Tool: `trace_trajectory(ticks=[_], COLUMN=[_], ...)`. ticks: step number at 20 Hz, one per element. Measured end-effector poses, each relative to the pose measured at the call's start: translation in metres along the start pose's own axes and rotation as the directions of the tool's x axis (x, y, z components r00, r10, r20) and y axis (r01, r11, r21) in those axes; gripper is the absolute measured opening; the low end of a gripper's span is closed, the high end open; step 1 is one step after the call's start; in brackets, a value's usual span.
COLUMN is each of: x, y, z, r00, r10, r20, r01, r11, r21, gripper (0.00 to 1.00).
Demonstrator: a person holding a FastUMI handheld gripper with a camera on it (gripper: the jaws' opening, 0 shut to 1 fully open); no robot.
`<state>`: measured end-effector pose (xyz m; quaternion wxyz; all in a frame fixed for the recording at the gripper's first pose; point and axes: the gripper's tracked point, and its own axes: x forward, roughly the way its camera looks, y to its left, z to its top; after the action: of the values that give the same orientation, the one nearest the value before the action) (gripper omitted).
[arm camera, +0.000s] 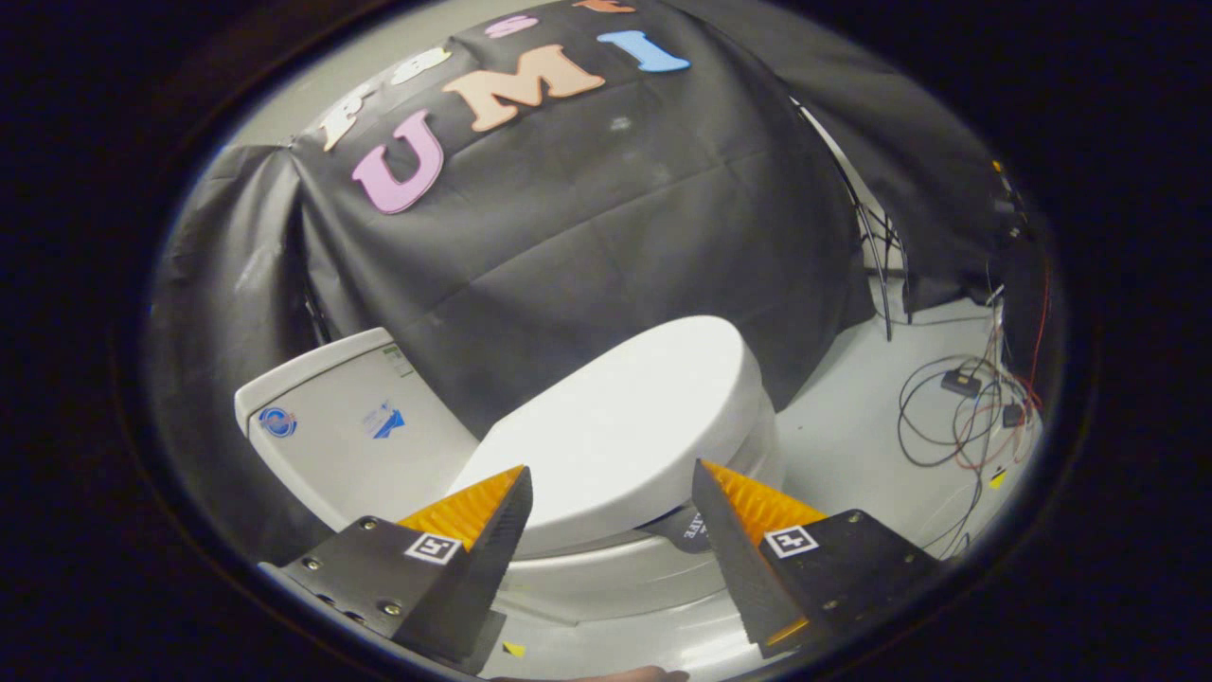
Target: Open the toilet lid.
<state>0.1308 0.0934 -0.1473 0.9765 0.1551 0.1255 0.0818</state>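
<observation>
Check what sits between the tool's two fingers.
The closed white plastic toilet lid's front edge lies between the open tool's fingers in the gripper view; neither finger touches it.

black cloth wall (587, 237) | pale floor (852, 426) | loose cables (956, 417), possibly plugged adapters

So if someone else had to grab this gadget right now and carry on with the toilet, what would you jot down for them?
Gripper: fingers open, spread apart, holding nothing, with the front of the toilet lid between and just beyond the tips.
Toilet lid: looks closed or nearly so, lying over the bowl; a dark gap shows under its front edge.
Tank: beyond the lid, against the black cloth wall.
Loose cables lie on the floor to one side.
Done: gripper brought up to the lid's front.
Left: get a finger under the lid's edge or grip it, then swing it up toward the tank.
</observation>
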Motion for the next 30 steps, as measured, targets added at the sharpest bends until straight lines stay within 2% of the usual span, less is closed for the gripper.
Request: trace_trajectory(ticks=[4, 9, 12, 15, 18, 22, 23, 25, 27, 28, 29, 30], x=[0.010, 0.010, 0.006, -0.003, -0.008, -0.005, -0.003, -0.001, 0.008, 0.009, 0.013, 0.014], y=[-0.008, -0.012, -0.025, -0.045, -0.070, -0.073, -0.071, -0.071, -0.067, -0.065, -0.065, -0.053], z=[-0.018, -0.007, -0.001, 0.004, -0.017, -0.030, -0.036, -0.035, -0.047, -0.052, -0.049, -0.042], r00=[1.000, 1.000, 0.998, 0.993, 0.990, 0.993, 0.994, 0.995, 0.997, 0.998, 0.999, 0.999], r10=[0.005, 0.012, -0.025, -0.072, -0.129, -0.112, -0.106, -0.093, -0.074, -0.055, -0.039, -0.004], r20=[-0.027, 0.029, 0.051, 0.090, 0.047, 0.032, 0.027, 0.045, 0.017, -0.005, 0.004, 0.048], r01=[-0.002, -0.017, 0.010, 0.034, 0.092, 0.071, 0.066, 0.038, 0.041, 0.042, 0.024, -0.033], r11=[0.995, 0.981, 0.965, 0.931, 0.879, 0.795, 0.777, 0.737, 0.714, 0.706, 0.683, 0.655], r21=[0.099, 0.193, 0.262, 0.362, 0.468, 0.603, 0.625, 0.675, 0.699, 0.707, 0.730, 0.755], gripper=[1.00, 0.97, 0.97, 0.97, 0.96, 0.96, 0.91, 0.72, 0.54, 0.54, 0.54, 0.35])
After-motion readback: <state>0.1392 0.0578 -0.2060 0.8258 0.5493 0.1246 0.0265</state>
